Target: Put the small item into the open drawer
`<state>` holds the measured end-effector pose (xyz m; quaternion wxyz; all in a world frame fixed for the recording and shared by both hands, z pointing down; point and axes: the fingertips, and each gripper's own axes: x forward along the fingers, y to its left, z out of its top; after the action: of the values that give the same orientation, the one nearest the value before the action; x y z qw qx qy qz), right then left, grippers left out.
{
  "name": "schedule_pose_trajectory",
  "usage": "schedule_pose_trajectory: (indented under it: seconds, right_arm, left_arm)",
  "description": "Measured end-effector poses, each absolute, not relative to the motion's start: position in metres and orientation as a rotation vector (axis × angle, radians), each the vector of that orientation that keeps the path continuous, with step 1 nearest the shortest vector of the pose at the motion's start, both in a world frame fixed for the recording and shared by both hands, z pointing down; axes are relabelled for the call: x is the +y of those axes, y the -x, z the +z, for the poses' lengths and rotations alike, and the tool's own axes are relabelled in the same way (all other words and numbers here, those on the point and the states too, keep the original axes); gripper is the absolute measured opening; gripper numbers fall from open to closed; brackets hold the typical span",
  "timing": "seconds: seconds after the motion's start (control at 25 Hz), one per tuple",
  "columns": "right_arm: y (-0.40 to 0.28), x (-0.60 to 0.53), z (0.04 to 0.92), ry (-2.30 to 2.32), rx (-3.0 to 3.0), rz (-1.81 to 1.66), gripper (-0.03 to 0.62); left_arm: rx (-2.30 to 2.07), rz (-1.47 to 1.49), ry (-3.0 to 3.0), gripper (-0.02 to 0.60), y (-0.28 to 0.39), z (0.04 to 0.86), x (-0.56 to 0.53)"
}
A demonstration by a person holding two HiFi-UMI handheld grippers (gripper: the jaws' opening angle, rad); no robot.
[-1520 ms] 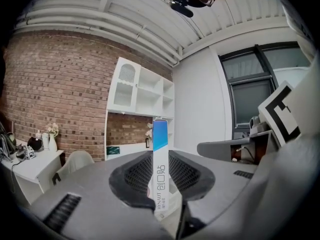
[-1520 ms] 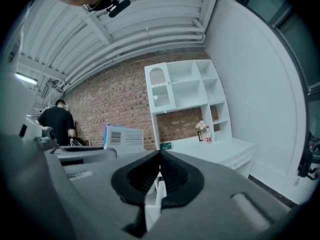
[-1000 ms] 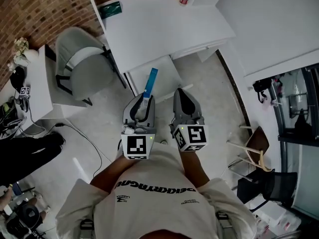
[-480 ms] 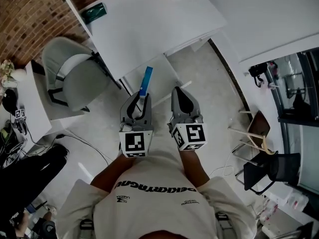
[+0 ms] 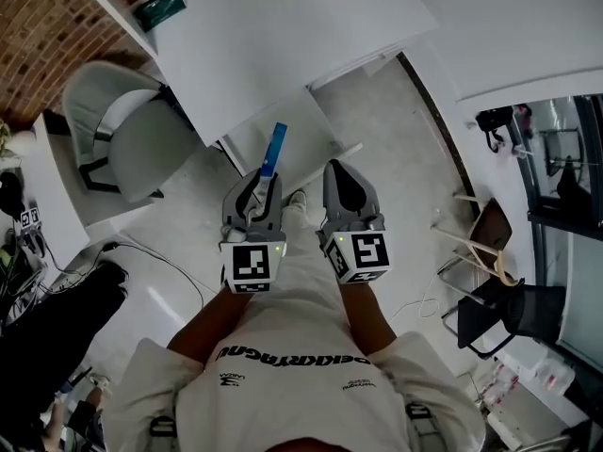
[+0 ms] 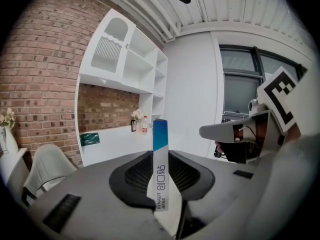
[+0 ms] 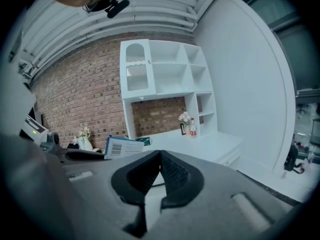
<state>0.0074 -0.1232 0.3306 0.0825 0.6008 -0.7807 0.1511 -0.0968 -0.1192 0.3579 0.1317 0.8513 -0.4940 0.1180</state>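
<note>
— Where's the small item?
— In my left claw point(image 5: 261, 181). Its jaws are pinched on the lower end of the slim blue-and-white box point(image 5: 274, 147), about mid-frame in the head view.
— Which way does it lie?
— Its long axis runs up-frame, blue end leading, away from me. The tip overlaps what I take to be the open drawer point(image 5: 311, 132), jutting from under the white desk point(image 5: 273, 36) at upper centre.
— And the right claw point(image 5: 342, 172)?
— Jaws together, nothing in them, just beside the left. The left carries the box and sits nearer, so I'd judge a reach forward and down, lengthwise.
</note>
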Motion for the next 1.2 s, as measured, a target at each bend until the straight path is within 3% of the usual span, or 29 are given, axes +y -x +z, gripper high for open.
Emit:
schedule_pose_trajectory:
  seconds: [1.2]
  right_arm:
    - [-0.023, -0.169, 0.495, -1.574, -2.262, 0.759, -0.002]
  left_arm:
    - [-1.261, 0.828, -2.209, 0.089, 0.060, 0.551, -0.177]
